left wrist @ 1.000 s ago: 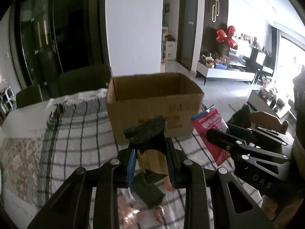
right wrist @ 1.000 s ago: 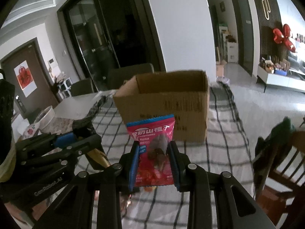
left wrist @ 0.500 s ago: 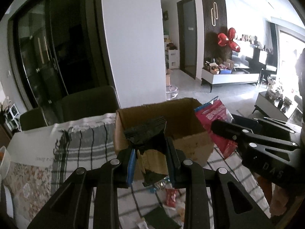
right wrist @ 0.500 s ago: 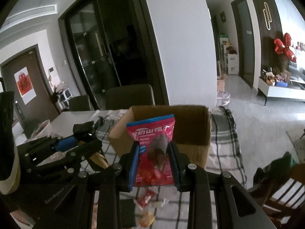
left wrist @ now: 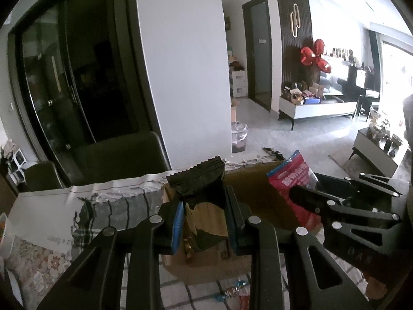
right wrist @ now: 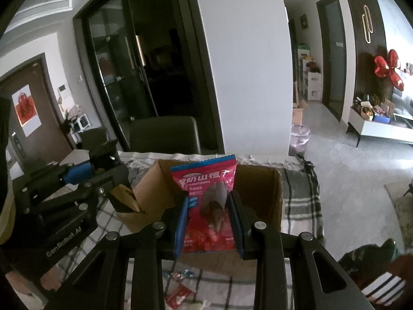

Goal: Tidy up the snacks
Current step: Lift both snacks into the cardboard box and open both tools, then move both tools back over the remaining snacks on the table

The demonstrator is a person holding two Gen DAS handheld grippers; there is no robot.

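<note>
Open cardboard box sits on the checked-cloth counter. Right gripper jaws pinch a red hawthorn snack bag, left gripper jaws pinch a black-and-gold packet, both above the box's near edge. Few small wrappers lie near the counter's near edge.

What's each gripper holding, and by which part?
Left gripper: black-and-gold snack packet, pinched across its middle. Right gripper: red hawthorn snack bag, pinched by its side edges, lower half.

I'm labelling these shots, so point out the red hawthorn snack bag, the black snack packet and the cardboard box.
red hawthorn snack bag point(right wrist: 206, 180): right wrist view, printed front.
black snack packet point(left wrist: 198, 178): left wrist view, crimped top.
cardboard box point(right wrist: 260, 193): right wrist view, inner wall.
</note>
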